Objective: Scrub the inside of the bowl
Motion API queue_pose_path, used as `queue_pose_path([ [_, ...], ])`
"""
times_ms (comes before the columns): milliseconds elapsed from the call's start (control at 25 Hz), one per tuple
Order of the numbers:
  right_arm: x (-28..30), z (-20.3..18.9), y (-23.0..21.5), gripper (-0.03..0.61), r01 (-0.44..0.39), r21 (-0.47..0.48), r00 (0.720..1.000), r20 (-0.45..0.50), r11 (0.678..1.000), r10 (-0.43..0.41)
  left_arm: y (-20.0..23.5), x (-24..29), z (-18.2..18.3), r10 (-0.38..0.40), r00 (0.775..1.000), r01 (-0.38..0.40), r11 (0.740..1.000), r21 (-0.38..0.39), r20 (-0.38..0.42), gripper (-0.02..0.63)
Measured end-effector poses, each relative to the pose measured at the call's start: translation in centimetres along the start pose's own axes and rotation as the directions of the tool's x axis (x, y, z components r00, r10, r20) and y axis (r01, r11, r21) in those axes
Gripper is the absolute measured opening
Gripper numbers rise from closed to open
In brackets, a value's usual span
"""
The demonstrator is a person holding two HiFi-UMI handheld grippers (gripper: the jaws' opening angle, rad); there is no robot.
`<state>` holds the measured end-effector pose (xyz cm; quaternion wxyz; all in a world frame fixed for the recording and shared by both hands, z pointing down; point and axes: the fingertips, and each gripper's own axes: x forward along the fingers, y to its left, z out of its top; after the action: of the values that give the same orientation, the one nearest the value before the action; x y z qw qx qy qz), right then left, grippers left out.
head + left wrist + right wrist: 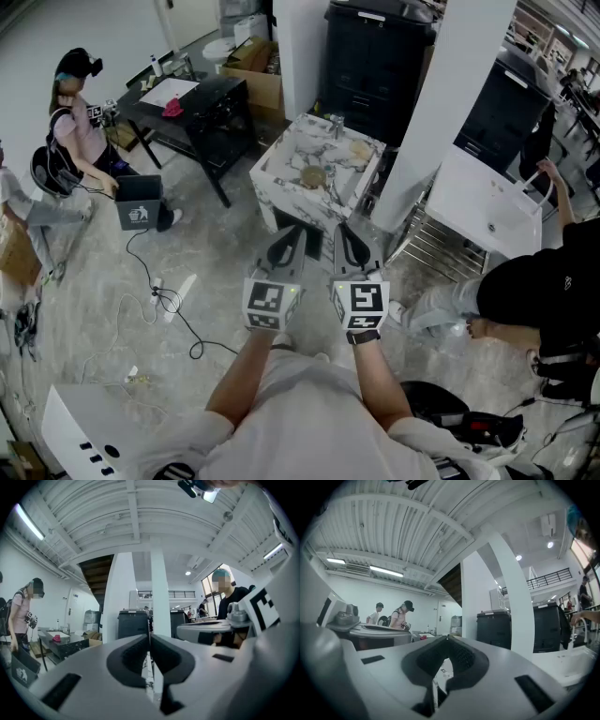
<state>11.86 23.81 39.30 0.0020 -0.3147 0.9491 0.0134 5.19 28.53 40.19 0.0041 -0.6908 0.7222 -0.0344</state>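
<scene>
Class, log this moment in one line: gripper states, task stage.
left gripper: shut, empty | right gripper: shut, empty | marble counter: ahead, untouched

You hold both grippers out ahead of you, side by side and close together, noses pointing toward the far side. Your left gripper (289, 239) has its jaws pressed together with nothing between them. Your right gripper (349, 239) is closed and empty too. Your left forearm (246, 370) and right forearm (377, 375) reach forward, bare and nearly parallel, with both marker cubes facing up.
</scene>
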Motion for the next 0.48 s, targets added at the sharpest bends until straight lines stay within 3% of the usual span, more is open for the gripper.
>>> queue_pose_path([
  [240, 1.3, -1.6, -2.8, 0.017, 0.053, 0.105, 0.998, -0.027, 0.993, -0.05, 0.2, 0.2, -1.3, 0.004, 0.999, -0.003, 1.0, 0.027, -0.038, 0.028],
  [480, 5.1, -3.4, -2.5, 0.017, 0.009, 0.136, 0.998, -0.058, 0.991, -0.001, 3.2, 1.4, -2.2, 0.04, 0.998, -0.038, 0.999, 0.031, -0.053, 0.028],
])
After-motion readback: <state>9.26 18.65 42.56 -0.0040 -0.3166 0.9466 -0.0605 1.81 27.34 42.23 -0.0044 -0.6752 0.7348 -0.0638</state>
